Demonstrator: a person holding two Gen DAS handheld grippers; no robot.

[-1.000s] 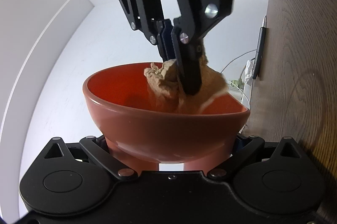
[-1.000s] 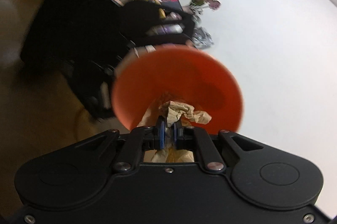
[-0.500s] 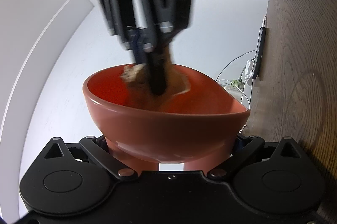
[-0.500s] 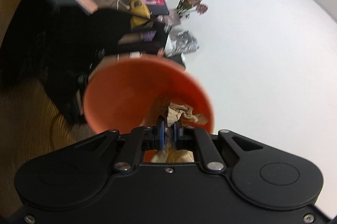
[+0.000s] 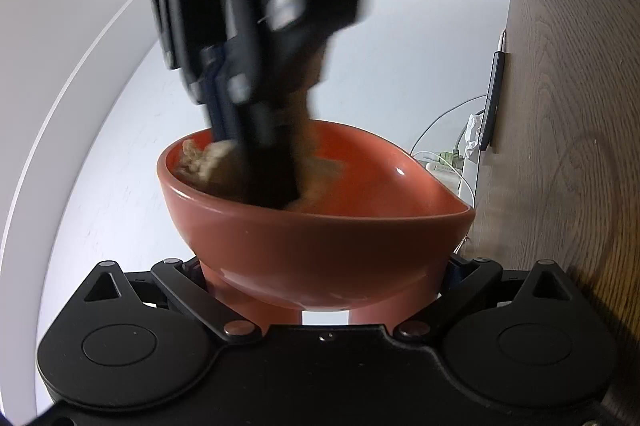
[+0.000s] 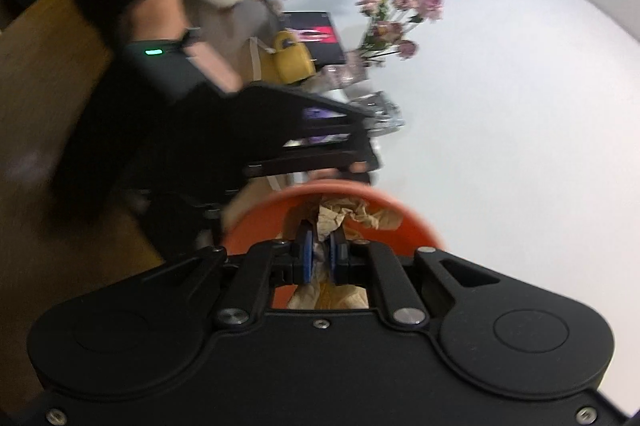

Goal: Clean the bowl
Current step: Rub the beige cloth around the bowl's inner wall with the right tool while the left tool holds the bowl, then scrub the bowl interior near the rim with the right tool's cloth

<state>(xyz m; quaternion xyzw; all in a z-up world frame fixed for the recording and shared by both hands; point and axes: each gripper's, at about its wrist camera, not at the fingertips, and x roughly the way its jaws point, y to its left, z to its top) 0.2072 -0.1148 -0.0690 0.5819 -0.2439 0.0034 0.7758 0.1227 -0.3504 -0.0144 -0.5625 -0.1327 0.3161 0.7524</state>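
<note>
White wall behind; right gripper, pinching paper wad, now swept to bowl's left wall; left gripper clamps bowl's foot; wiping mid-stroke.

- Your red-orange bowl is glossy and deep, sits clamped by its foot between your left claw's fingers, mouth tilted up.
- Your crumpled brown paper wad is pinched in your right claw, pressed inside the bowl near its rim.

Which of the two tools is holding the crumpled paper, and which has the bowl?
The right tool pinches the crumpled brown paper between its blue pads, inside the bowl. The left tool grips the red bowl by its foot, from below.
</note>
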